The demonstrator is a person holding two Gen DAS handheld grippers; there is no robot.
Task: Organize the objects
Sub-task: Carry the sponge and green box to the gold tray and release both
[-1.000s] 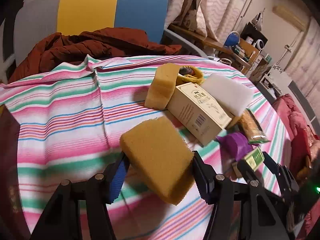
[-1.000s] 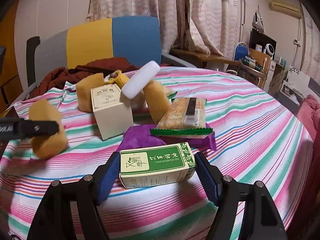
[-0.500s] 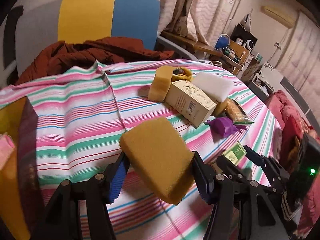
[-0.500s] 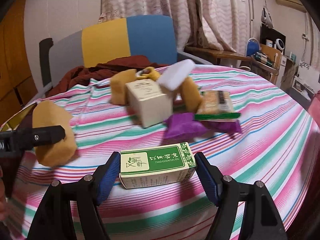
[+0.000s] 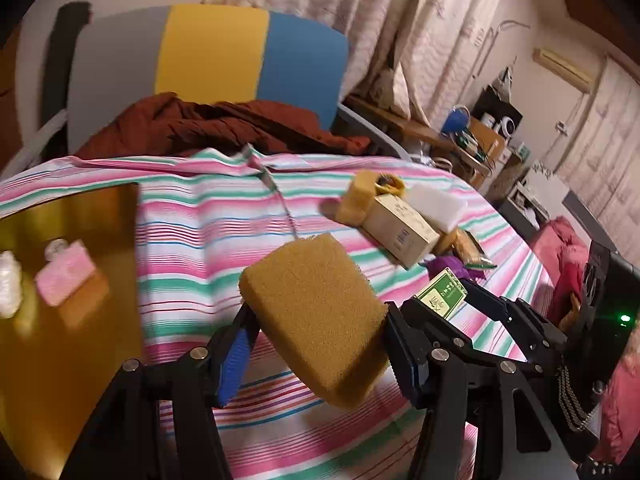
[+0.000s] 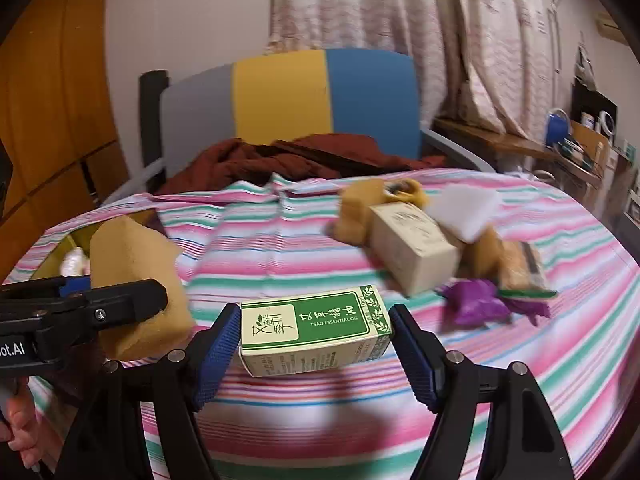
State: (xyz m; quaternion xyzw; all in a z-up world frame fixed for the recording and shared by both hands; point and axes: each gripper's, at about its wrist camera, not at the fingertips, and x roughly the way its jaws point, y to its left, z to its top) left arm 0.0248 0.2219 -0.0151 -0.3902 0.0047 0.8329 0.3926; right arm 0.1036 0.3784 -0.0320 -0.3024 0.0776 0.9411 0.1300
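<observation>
Left wrist view: my left tongs (image 5: 316, 354) pinch a yellow sponge (image 5: 316, 312) above the striped tabletop (image 5: 192, 240); only here does the gold tray (image 5: 80, 320) show its pink block (image 5: 64, 272). Right wrist view: my right tongs (image 6: 314, 354) pinch the green essential-oil box (image 6: 312, 328), lifted clear of the cloth; only here does the purple wrapper (image 6: 480, 304) show in full beside the beige carton (image 6: 412, 248).
</observation>
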